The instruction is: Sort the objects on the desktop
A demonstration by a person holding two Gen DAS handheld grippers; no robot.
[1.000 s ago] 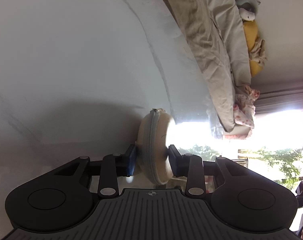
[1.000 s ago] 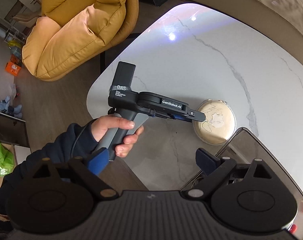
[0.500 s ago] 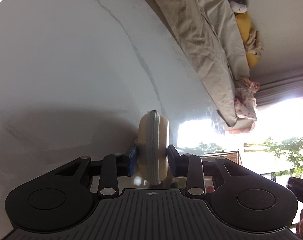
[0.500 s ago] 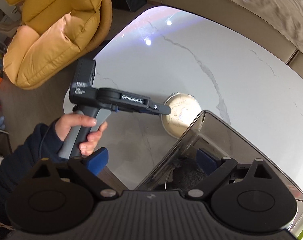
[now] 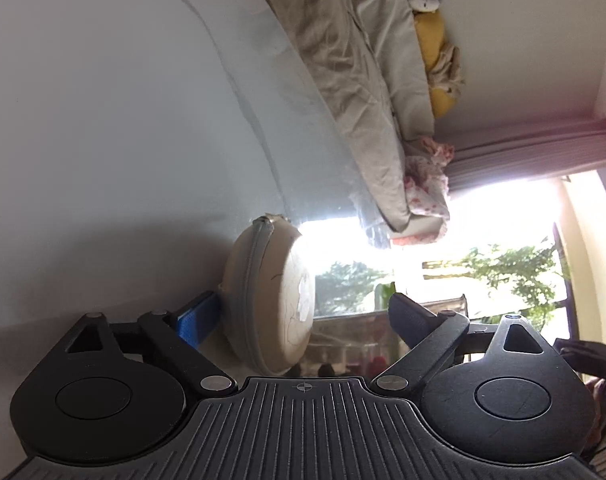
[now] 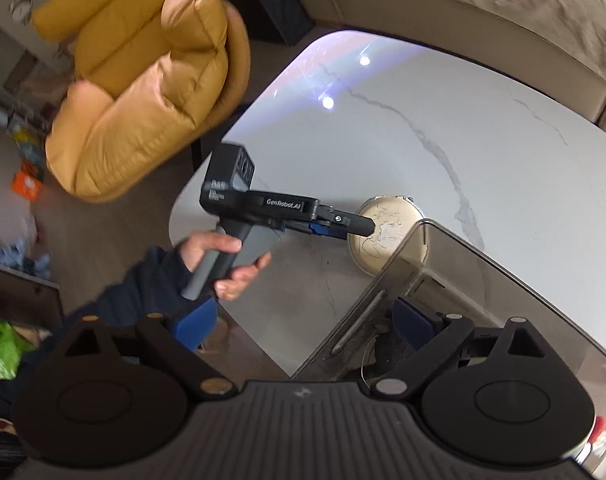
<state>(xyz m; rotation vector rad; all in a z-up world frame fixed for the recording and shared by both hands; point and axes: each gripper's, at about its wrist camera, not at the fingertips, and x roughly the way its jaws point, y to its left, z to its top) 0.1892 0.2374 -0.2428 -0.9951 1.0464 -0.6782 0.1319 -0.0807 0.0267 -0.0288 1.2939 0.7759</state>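
A round beige zippered pouch [image 5: 269,300] lies on the white marble table [image 5: 103,120]. My left gripper [image 5: 303,316] is open, its jaws wide apart; the pouch rests against the left blue pad [image 5: 197,320] and stands clear of the right finger. In the right wrist view the same pouch [image 6: 387,234] lies flat on the table with the left gripper's fingertips [image 6: 359,226] over its edge. My right gripper [image 6: 303,324] is open and empty, held above a smoky clear plastic box [image 6: 483,288] next to the pouch.
A yellow leather armchair [image 6: 143,92] stands beyond the table's left corner. A beige sofa with a throw [image 6: 503,4] runs along the far side. The box holds some dark items [image 6: 383,344]. The table edge [image 6: 239,320] is close below the left hand.
My left gripper has opened and let go of the pouch, which now lies on the table. My right gripper has moved over the clear box.
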